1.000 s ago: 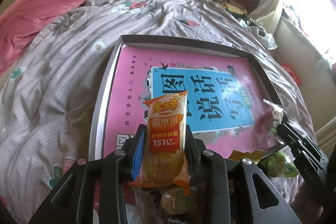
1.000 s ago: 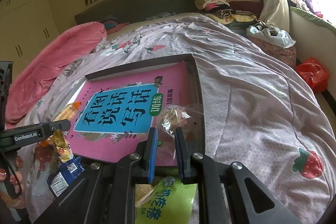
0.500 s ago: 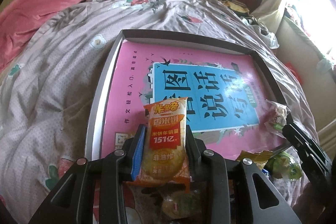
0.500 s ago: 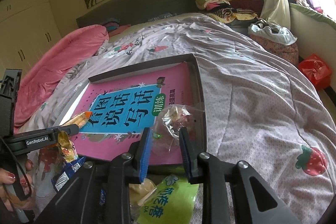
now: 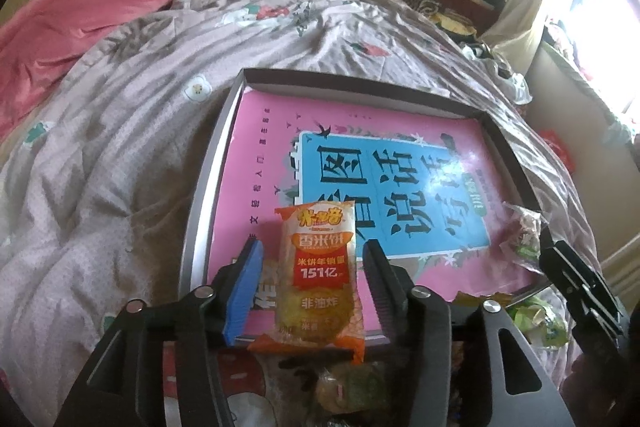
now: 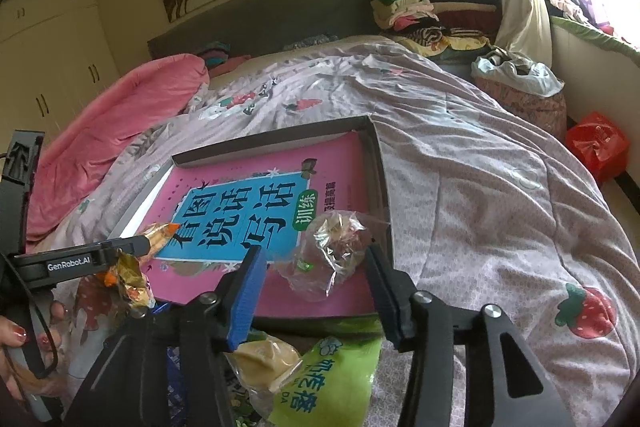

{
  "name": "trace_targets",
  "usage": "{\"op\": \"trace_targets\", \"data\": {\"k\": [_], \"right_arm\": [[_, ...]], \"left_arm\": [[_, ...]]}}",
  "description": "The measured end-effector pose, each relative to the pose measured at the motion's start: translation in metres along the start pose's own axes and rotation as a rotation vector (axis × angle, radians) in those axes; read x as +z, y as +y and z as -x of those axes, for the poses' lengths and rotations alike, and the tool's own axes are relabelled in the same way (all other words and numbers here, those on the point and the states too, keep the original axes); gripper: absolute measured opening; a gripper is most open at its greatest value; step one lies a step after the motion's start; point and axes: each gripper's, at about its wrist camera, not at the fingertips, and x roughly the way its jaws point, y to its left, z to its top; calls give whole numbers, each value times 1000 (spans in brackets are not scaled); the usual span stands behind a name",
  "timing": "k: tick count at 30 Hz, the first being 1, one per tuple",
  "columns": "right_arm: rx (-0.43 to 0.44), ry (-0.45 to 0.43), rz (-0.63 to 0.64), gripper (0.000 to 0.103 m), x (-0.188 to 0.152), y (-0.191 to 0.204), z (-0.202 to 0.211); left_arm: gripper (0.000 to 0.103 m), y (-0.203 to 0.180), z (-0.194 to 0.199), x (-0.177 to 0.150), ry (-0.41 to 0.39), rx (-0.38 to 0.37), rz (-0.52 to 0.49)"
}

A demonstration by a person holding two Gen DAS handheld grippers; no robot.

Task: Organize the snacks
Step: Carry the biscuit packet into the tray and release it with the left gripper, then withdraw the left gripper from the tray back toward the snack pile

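The left gripper (image 5: 314, 267) and right gripper (image 6: 316, 273), jaws just opened and gripping nothing, each straddle one snack lying free inside the grey tray (image 5: 208, 183): one orange rice-cracker packet (image 5: 318, 279) and one clear-wrapped snack (image 6: 330, 251), both resting on the single pink book (image 5: 264, 147).

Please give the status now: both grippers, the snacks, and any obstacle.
Left gripper open, jaws just opened, orange rice-cracker packet between them. Right gripper open likewise, clear plastic snack bag released on pink book. No obstacle seen.

One shallow box (image 5: 208, 195), one pink book (image 5: 272, 147), two tools.
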Motion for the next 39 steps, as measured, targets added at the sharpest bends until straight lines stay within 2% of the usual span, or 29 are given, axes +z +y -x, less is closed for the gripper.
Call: {"op": "trace_targets", "data": {"k": [6,15,29,39], "right_arm": [[-6,-16,6,57,0,1,4],[2,-45,11,65,1,2,12],[3,-97,23,80,1,4,29],[-7,-120,29,82,2,5,39]], "left_arm": [[67,-2,9,1,-22,1,-5],[74,-5,25,-1,-44,-8,-9],[78,-12,42,-13,-55,-21,-21],[79,-17,53,-18,-69,-30,-30]]}}
